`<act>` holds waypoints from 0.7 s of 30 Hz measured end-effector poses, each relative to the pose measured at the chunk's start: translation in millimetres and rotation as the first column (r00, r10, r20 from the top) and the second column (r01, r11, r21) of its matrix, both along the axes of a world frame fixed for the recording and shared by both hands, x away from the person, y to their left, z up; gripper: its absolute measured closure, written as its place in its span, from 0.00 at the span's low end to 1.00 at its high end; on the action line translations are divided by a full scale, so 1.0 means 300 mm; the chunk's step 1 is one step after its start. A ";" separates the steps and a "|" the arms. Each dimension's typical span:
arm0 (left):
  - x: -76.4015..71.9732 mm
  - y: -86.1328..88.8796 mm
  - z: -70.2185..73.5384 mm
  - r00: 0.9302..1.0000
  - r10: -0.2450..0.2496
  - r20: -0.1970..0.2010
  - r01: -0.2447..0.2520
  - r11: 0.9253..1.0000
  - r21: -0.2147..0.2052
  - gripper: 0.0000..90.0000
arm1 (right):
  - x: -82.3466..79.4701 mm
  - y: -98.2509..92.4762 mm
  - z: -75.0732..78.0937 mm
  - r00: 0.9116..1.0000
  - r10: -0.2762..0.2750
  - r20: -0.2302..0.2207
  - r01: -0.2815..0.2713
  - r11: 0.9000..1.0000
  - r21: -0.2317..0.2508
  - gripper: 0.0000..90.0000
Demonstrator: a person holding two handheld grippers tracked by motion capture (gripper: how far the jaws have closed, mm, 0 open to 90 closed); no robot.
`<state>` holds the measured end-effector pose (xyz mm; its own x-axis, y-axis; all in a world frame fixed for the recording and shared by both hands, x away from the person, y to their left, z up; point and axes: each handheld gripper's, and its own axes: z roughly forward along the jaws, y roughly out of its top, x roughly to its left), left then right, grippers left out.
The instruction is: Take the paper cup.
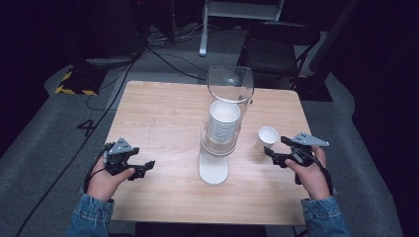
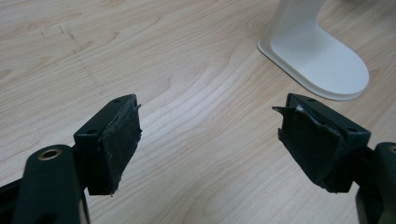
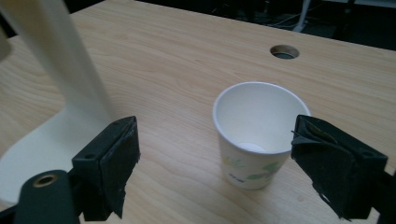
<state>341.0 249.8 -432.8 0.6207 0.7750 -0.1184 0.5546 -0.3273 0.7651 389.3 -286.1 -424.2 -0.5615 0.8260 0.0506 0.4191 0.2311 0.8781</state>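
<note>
A clear cup dispenser (image 1: 223, 121) stands mid-table on a white base (image 1: 213, 170) and holds a stack of white paper cups (image 1: 223, 123). One loose paper cup (image 1: 267, 138) stands upright to its right; in the right gripper view this cup (image 3: 256, 135) is empty and sits just ahead of the jaws, toward the right pad. My right gripper (image 1: 272, 154) is open, close to the cup and not touching it. My left gripper (image 1: 144, 168) is open over bare wood at the left. The white base (image 2: 317, 56) lies ahead of my left gripper (image 2: 208, 140).
The wooden table (image 1: 158, 113) has a round cable hole (image 3: 284, 51) near its far right edge. Beyond the table lie cables, a black chair (image 1: 276, 47) and a yellow-black striped floor marking (image 1: 74, 84). The dispenser's white post (image 3: 56, 51) rises left of the right gripper.
</note>
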 end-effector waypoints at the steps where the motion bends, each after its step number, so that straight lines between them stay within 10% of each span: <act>1: -0.007 0.002 0.001 1.000 -0.005 0.001 0.005 1.000 -0.001 0.23 | -0.029 0.018 0.013 0.999 0.031 -0.010 -0.031 0.999 0.013 0.18; 21: -0.018 -0.007 -0.055 0.996 -0.078 -0.030 0.078 0.997 0.006 0.17 | -0.130 0.181 -0.060 0.962 0.266 -0.056 -0.266 0.964 0.006 0.29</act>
<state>335.7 247.7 -449.4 0.6759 0.7250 -0.1323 0.5493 -0.3760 0.7462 350.2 -231.8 -442.4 -0.7574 0.6471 0.0872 0.3908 0.3422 0.8545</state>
